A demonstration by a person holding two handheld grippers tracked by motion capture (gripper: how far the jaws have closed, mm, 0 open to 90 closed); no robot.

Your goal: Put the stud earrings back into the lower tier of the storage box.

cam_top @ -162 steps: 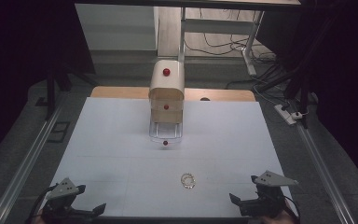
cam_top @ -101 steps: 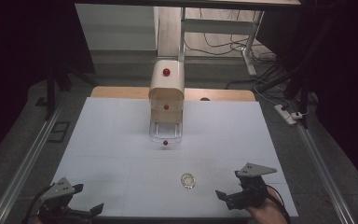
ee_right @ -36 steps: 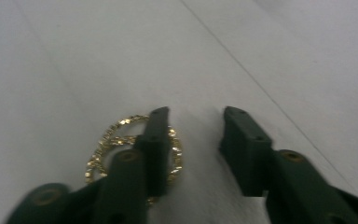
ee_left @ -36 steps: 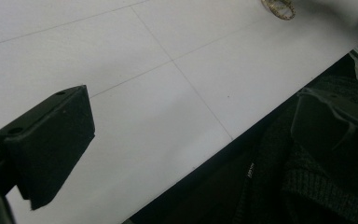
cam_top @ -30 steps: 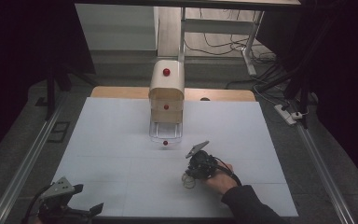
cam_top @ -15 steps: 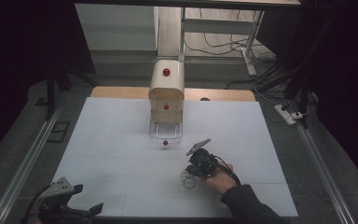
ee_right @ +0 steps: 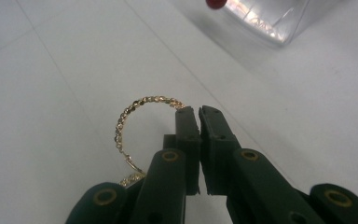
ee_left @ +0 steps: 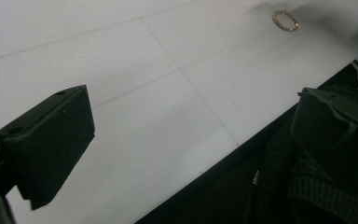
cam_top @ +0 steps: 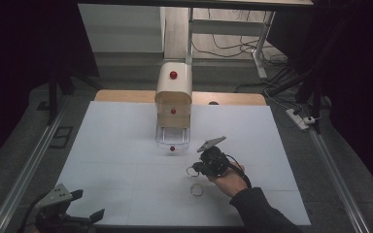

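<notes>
A thin gold beaded hoop [ee_right: 135,116] hangs from my right gripper [ee_right: 198,112], whose jaws are shut on its rim. In the high view this right gripper [cam_top: 199,168] hovers over the white table just right of centre, with the held hoop [cam_top: 192,170] at its tips. A second gold hoop [cam_top: 196,189] lies flat on the table below it, also seen as a gold hoop [ee_left: 285,20] far off. My left gripper [cam_top: 80,213] rests at the table's near left corner. Its jaws are open and empty in the left gripper view [ee_left: 191,116].
A cream mini drawer cabinet [cam_top: 174,90] with red knobs stands at the table's far centre. Its clear bottom drawer [cam_top: 172,137] is pulled out toward me, and that clear drawer [ee_right: 261,21] lies just ahead of the right gripper. The table's front edge [ee_left: 205,175] is close to the left gripper.
The right gripper has risen slightly and shifted toward the cabinet with a hoop in its jaws. The other hoop stays on the table. The left gripper has not moved.
</notes>
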